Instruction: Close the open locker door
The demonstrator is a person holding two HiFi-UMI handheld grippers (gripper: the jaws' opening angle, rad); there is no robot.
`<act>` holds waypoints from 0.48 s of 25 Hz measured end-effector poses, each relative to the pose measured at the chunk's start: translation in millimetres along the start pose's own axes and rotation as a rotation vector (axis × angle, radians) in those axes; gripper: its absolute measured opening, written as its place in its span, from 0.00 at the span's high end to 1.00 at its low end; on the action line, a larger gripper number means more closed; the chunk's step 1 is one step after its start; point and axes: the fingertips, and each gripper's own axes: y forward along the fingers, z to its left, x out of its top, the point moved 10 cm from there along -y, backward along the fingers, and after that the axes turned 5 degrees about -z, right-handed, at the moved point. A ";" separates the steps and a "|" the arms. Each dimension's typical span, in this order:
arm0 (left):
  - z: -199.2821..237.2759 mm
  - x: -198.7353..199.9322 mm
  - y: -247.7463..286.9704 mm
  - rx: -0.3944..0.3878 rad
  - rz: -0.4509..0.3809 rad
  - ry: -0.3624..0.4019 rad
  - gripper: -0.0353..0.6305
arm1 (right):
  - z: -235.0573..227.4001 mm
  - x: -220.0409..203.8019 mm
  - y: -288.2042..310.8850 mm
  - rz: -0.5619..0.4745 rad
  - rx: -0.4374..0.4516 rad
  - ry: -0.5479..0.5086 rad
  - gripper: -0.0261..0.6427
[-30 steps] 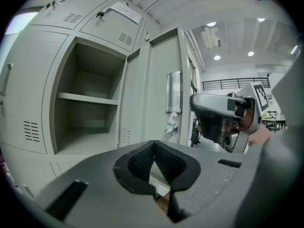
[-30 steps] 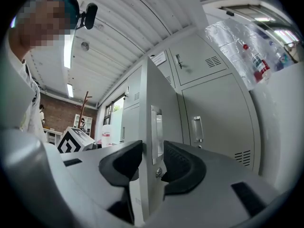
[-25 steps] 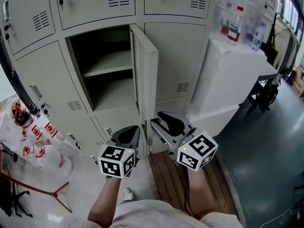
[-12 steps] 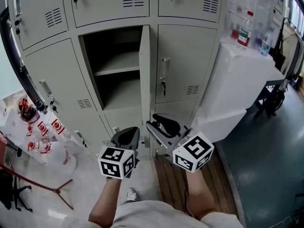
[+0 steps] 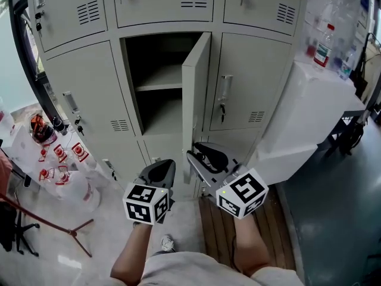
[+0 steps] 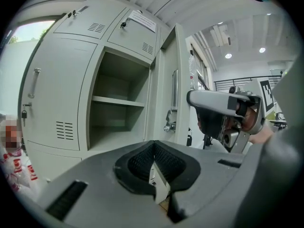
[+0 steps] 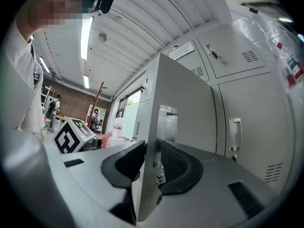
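Fingers on the left gripper (image 5: 158,170) sit together and hold nothing; it hovers low in front of the lockers, apart from the door, pointing toward the open locker (image 5: 159,109). That compartment is in the middle of the bank, with one shelf inside, and looks bare.

Moving right, the door (image 5: 195,94) stands wide open, swung out toward the person. It is hinged on the right side of the opening, with its free edge nearest the grippers.

Further right, the right gripper (image 7: 152,161) straddles that free edge low down. Its jaws have just been closing, and its own view shows the door between them with a pad lying against each face (a grip on the door, as far as that view shows).

The step in hand looks like securing hold of the door; the closing swing itself is not yet done.

The next move probably calls for carrying the free edge leftward and inward in an arc about the hinge. The inner jaw would likely need to let go before it is trapped against the frame, leaving a final push to shut the door flush.
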 end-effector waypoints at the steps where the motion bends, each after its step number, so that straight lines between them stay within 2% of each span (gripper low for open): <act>1: 2.2 -0.1 -1.5 0.002 0.000 0.000 0.94 | 0.9 -0.6 2.1 -0.003 0.000 0.005 0.81; 12: 27.5 -3.1 -15.8 0.030 0.001 -0.015 0.94 | 6.9 -5.0 22.4 -0.032 0.002 0.062 0.80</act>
